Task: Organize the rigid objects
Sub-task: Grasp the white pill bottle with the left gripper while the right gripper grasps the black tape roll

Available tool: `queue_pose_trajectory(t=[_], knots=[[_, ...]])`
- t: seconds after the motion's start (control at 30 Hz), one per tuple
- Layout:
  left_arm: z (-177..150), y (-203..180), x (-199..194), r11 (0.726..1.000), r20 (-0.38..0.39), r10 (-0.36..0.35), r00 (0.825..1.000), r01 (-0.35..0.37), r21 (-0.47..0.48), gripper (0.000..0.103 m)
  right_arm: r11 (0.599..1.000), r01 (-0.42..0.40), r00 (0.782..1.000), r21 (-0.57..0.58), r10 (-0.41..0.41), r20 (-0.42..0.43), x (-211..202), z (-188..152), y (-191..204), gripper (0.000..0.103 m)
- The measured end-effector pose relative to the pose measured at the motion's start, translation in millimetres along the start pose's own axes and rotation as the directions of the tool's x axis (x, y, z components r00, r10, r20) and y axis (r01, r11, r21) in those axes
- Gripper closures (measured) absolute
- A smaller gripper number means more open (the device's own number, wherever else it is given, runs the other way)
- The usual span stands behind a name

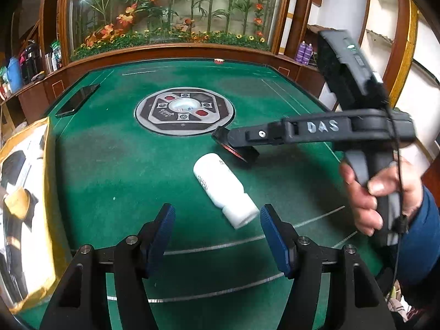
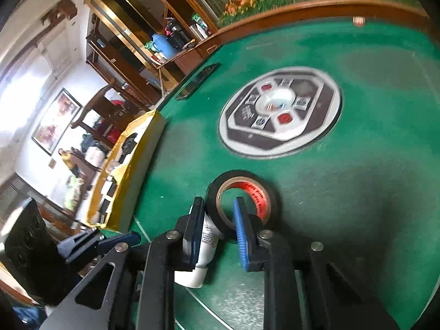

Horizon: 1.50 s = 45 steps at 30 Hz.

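A black tape roll (image 2: 264, 192) with a red inner label stands on edge, pinched through its wall by my right gripper (image 2: 218, 202). One pad is outside the ring and the other is inside its hole. In the left wrist view the right gripper (image 1: 228, 140) reaches in from the right with the tape roll (image 1: 247, 156) at its tip, just above the felt. A white bottle (image 1: 222, 189) lies on its side, cap toward me, just ahead of my left gripper (image 1: 217, 211). That gripper is open and holds nothing. The white bottle (image 2: 209, 236) also shows below the right gripper's fingers.
The green felt table (image 1: 110, 165) has a round control panel (image 1: 184, 111) at its centre. A yellow-rimmed box (image 1: 46, 192) with items in it stands at the left edge. Beyond it lies a black phone (image 1: 77, 100). A person's hand (image 1: 371, 192) grips the right handle.
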<state>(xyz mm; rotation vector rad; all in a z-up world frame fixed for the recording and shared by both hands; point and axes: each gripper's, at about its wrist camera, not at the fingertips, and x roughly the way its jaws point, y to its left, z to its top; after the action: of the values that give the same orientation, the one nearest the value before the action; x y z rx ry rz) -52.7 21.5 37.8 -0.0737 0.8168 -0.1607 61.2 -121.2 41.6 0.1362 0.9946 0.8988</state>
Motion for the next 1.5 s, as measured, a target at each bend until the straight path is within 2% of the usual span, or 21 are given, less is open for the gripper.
queue_pose_trajectory(t=[0.07, 0.13, 0.2, 0.33, 0.37, 0.4, 0.47, 0.5, 0.6, 0.7, 0.87, 1.1, 1.27, 1.33, 1.5], knots=[[4, -1, 7, 1.000, -0.020, -0.011, 1.000, 0.010, -0.012, 0.035, 0.999, 0.027, 1.000, -0.022, -0.027, 0.005, -3, -1, 3, 0.081], [10, -1, 16, 0.999, -0.037, -0.024, 0.999, 0.022, -0.040, 0.033, 0.998, 0.051, 0.998, -0.021, -0.050, 0.026, -7, -1, 2, 0.072], [15, -4, 27, 0.998, -0.052, -0.029, 0.998, 0.027, -0.049, 0.031, 0.998, 0.064, 0.997, -0.013, -0.064, 0.040, -9, 0, -2, 0.067], [22, -5, 56, 0.998, -0.117, 0.035, 0.993, -0.042, -0.055, 0.031, 0.998, 0.056, 0.997, 0.042, -0.058, 0.050, -12, 1, -13, 0.061], [22, -2, 63, 0.996, -0.142, 0.041, 0.989, -0.051, -0.067, 0.032, 0.997, 0.057, 0.997, 0.043, -0.059, 0.050, -12, 1, -13, 0.060], [22, -2, 64, 0.996, -0.129, 0.061, 0.990, -0.069, -0.061, 0.035, 0.997, 0.057, 0.997, 0.043, -0.059, 0.050, -12, 1, -13, 0.057], [20, 0, 61, 0.996, -0.131, 0.056, 0.990, -0.064, -0.057, 0.061, 0.997, 0.055, 0.997, 0.047, -0.058, 0.053, -13, 2, -15, 0.056], [18, 2, 58, 0.995, -0.129, 0.072, 0.989, -0.079, -0.053, 0.065, 0.997, 0.056, 0.997, 0.047, -0.058, 0.055, -13, 2, -15, 0.054], [10, 10, 49, 0.994, -0.128, 0.086, 0.988, -0.094, -0.052, 0.065, 0.998, 0.050, 0.997, 0.042, -0.052, 0.055, -12, 2, -14, 0.043], [0, 21, 37, 0.992, -0.124, 0.101, 0.987, -0.109, -0.063, 0.065, 0.999, 0.035, 0.999, 0.019, -0.036, 0.031, -6, 0, -9, 0.040], [-11, 37, 25, 0.987, -0.119, 0.114, 0.986, -0.126, -0.098, 0.065, 0.993, 0.092, 0.996, -0.080, -0.091, 0.008, 7, -6, 7, 0.031], [-10, 35, 29, 0.988, -0.106, 0.124, 0.987, -0.133, -0.083, 0.065, 0.957, 0.192, 0.980, -0.216, -0.198, -0.008, 35, -15, 26, 0.030], [-11, 34, 30, 0.987, -0.100, 0.132, 0.986, -0.140, -0.080, 0.065, 0.939, 0.232, 0.970, -0.255, -0.242, -0.006, 49, -18, 32, 0.030], [-11, 32, 30, 0.986, -0.100, 0.146, 0.984, -0.153, -0.067, 0.065, 0.919, 0.275, 0.959, -0.281, -0.283, 0.012, 50, -21, 35, 0.042], [-11, 31, 30, 0.985, -0.095, 0.155, 0.983, -0.161, -0.064, 0.066, 0.925, 0.285, 0.958, -0.253, -0.287, 0.029, 43, -23, 29, 0.042]])
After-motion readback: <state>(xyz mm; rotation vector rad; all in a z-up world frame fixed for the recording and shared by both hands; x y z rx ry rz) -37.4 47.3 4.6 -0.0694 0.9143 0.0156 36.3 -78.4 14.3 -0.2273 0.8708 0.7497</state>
